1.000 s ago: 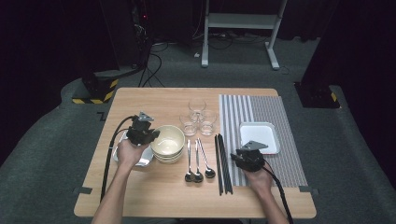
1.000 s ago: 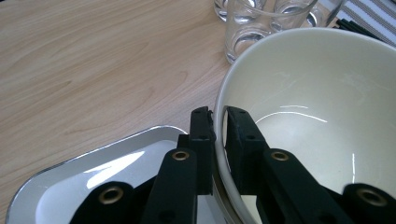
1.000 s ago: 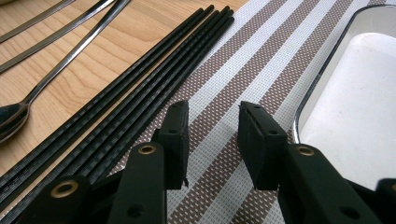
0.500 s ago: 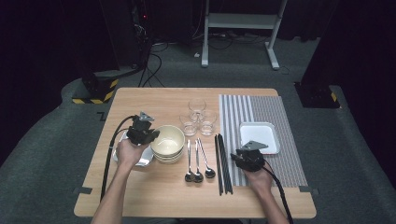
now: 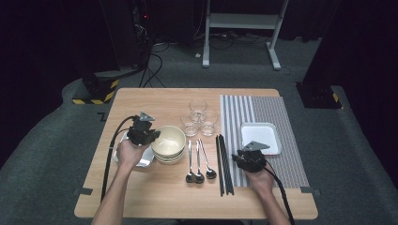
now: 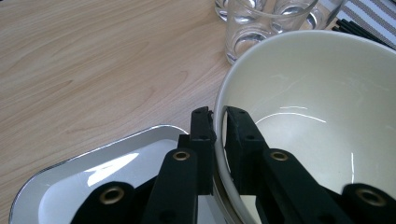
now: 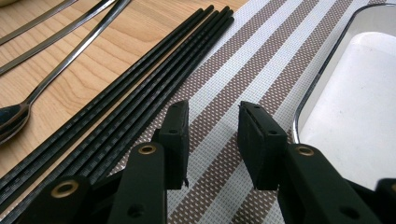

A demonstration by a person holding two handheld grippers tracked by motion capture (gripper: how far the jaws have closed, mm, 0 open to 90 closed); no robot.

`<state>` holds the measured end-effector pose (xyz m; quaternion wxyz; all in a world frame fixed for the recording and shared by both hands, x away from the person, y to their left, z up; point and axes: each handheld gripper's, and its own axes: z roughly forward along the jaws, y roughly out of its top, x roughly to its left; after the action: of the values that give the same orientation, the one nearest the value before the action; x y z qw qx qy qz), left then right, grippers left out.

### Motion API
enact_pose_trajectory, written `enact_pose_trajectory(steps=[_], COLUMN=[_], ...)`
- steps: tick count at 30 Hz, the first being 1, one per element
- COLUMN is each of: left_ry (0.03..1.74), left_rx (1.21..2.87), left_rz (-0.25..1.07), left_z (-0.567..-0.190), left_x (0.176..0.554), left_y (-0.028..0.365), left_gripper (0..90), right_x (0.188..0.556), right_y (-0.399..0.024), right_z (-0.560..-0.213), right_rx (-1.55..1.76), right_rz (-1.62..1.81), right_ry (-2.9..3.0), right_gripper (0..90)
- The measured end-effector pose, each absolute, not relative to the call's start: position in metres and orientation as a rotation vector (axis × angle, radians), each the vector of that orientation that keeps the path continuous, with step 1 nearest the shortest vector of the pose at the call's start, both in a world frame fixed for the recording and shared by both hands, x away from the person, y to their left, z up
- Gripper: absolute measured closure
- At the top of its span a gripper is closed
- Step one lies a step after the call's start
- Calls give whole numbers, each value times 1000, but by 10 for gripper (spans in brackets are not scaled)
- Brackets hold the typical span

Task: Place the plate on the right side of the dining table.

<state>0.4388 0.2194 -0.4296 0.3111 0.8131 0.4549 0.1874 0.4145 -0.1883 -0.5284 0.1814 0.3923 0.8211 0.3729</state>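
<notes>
Left gripper (image 6: 218, 122) clamps the bowl's (image 6: 327, 93) rim.

High view: worktop (image 5: 155, 197) evenly lit from above, surroundings near black, soft low-detail picture, faint shadows. Left gripper view: sharp wood grain upper left, streak glare inside bowl (image 6: 317, 116), bright reflection on tray (image 6: 70, 186) lower left, near jaws slightly soft. Right gripper view: bright, placemat (image 7: 261, 60) weave crisp, jaws blurred at bottom.
</notes>
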Motion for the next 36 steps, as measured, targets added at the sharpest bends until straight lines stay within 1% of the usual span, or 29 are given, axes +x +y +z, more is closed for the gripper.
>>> enact_pose_trajectory(steps=[5,8,13,15,20,21,22,24,27,36], left_ry=[1185,1181,1197,1197,1178,1183,1172,1167,1171,1158], left_rx=[2168,2178,2158,2160,2179,2139,2125,2172,2161,2153], left_rz=[552,555,472,470,558,526,523,564,545,579], left_z=[-429,-428,-427,-426,-422,-420,-417,-416,-417,-417], left_x=[435,436,442,442,436,435,434,435,436,432], left_y=[216,215,220,220,216,218,219,215,217,215], left_gripper=[818,818,817,816,830,838,841,843,844,846], right_x=[414,414,415,415,414,414,414,414,414,415], right_y=[-188,-188,-188,-188,-188,-188,-188,-188,-188,-188], right_z=[-528,-528,-528,-528,-528,-528,-528,-528,-528,-528], right_rx=[1105,1105,1108,1109,1105,1105,1105,1105,1107,1107], right_rz=[1051,1051,1052,1052,1049,1048,1048,1046,1049,1050], right_ry=[2318,2318,2320,2320,2319,2319,2318,2317,2317,2318], right_gripper=[637,637,637,637,639,639,640,643,643,642])
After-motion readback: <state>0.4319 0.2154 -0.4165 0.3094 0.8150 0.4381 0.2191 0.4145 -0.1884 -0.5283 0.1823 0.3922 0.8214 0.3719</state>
